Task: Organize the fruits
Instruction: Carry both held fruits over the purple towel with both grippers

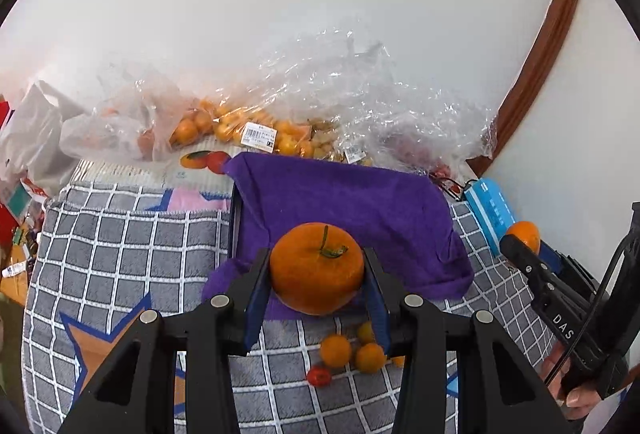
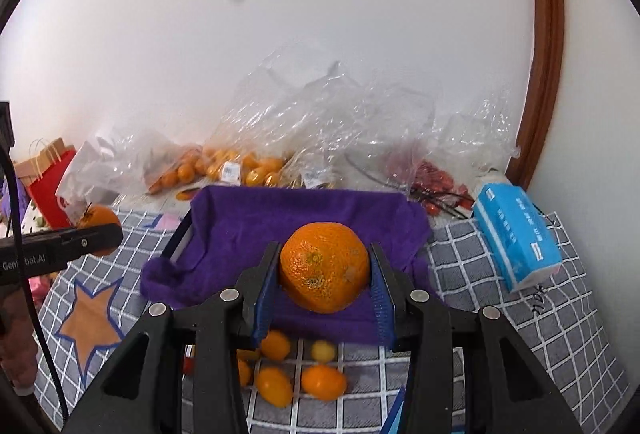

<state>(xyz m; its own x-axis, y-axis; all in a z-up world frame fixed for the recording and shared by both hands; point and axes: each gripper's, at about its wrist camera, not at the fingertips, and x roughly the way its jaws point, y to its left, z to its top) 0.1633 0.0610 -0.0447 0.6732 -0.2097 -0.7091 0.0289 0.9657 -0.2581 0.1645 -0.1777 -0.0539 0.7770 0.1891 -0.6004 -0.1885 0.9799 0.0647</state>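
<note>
oranges: left gripper (image 1: 316, 274) clamps stemmed orange (image 1: 316, 268), right gripper (image 2: 324, 274) clamps second orange (image 2: 324, 266); purple-lined tray (image 2: 224, 230) lies directly ahead of both.

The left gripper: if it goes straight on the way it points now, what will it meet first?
Probably the purple towel lining the tray just ahead. The left gripper already holds an orange between its pads, so the fruit would likely touch the towel first. Depth is hard to judge here.

Two oranges (image 1: 316, 268) (image 2: 324, 266) held aloft over purple-lined tray (image 2: 240, 226)
</note>
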